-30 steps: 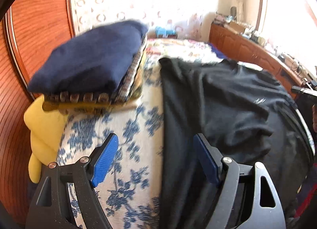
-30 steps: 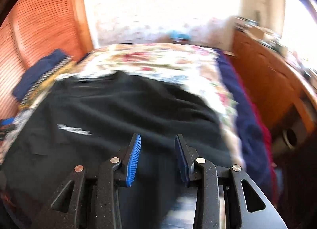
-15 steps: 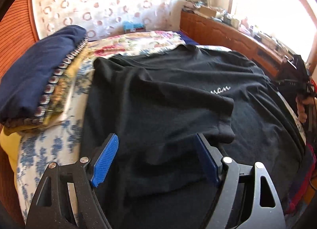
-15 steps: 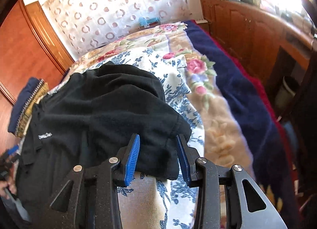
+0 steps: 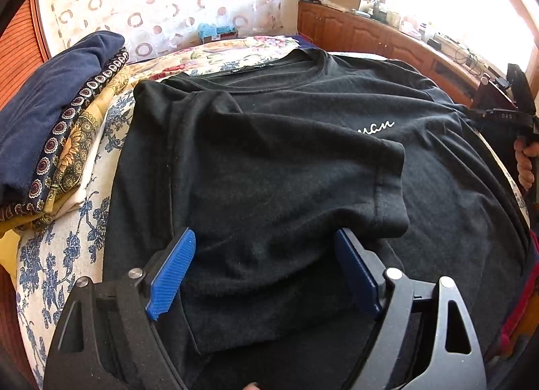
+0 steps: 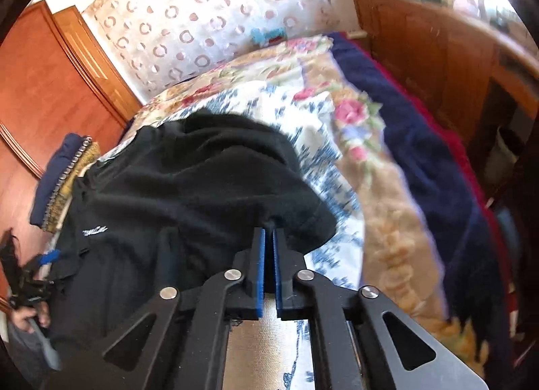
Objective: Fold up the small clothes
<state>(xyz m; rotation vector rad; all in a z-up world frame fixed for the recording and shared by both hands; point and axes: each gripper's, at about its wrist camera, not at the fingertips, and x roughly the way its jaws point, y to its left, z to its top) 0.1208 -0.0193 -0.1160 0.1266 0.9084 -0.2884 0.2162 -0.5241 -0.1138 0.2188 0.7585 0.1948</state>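
The bed [image 5: 57, 255], under a soft quilt of blue flowers on cream, is the landmark: the black T-shirt [image 5: 269, 160] lies spread across its middle, collar toward the curtain, one sleeve already folded in over the chest. It is matte knit cotton, limp and thin, with a small white script on the chest and a stitched hem at the sleeve end. Beside it, toward the wooden wall, sits a stack of folded clothes [image 5: 50, 127], navy on top. The right gripper [image 6: 268, 231] is clenched on a pinch of the other sleeve at the shirt's far side; such a small bite of loose fabric could slip out, or a pull could drag the whole shirt askew and undo the finished fold. The left gripper [image 5: 266, 248] hangs released over the folded sleeve, grasping nothing.
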